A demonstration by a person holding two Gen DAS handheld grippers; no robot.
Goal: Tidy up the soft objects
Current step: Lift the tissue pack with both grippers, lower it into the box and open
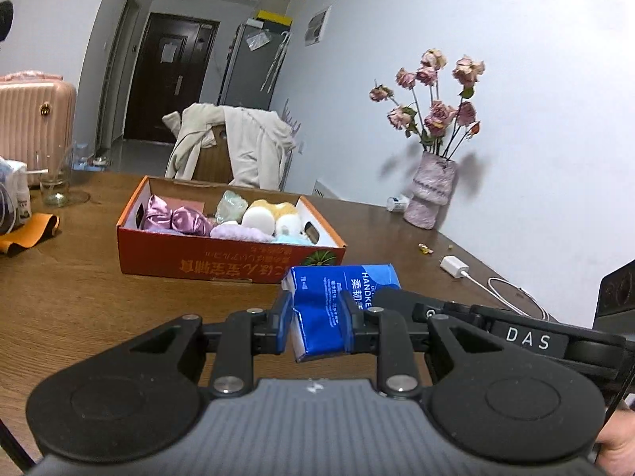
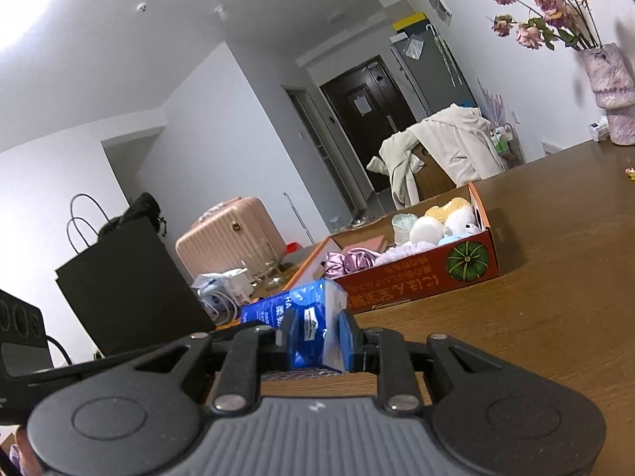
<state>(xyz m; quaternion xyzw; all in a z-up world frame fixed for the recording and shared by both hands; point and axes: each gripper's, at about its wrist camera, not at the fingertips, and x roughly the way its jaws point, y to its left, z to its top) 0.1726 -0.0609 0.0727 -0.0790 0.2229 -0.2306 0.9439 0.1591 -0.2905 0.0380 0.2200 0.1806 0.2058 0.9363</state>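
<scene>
I have the blue tissue pack (image 1: 337,305) pinched from both ends, lifted clear of the table (image 1: 79,297) just in front of the box (image 1: 222,261). My left tool (image 1: 317,327) is clamped on one end of the pack, its blue pads (image 1: 282,327) pressing the wrapper so that it creases between them. My right tool (image 2: 319,341) is clamped on the other end, where the white side panel of the pack (image 2: 313,317) shows between its pads. In the left wrist view the right tool's black body reaches in from beyond the pack, so the two tools face each other across it.

The box is orange cardboard with a green pumpkin printed on its near wall, and it sits open on the table. Inside it lie a shiny purple cloth (image 1: 174,218), a lilac fluffy piece (image 1: 238,232), a white and orange plush toy (image 1: 270,214) and a pale blue soft thing at the corner nearest the vase (image 1: 432,190).

The vase of dried roses stands against the wall, well apart from the box. Between it and the pack lie a white charger (image 1: 454,266) and its cable. On the far side of the box from the vase I see a glass (image 1: 55,182) and a pink suitcase (image 1: 35,127).
</scene>
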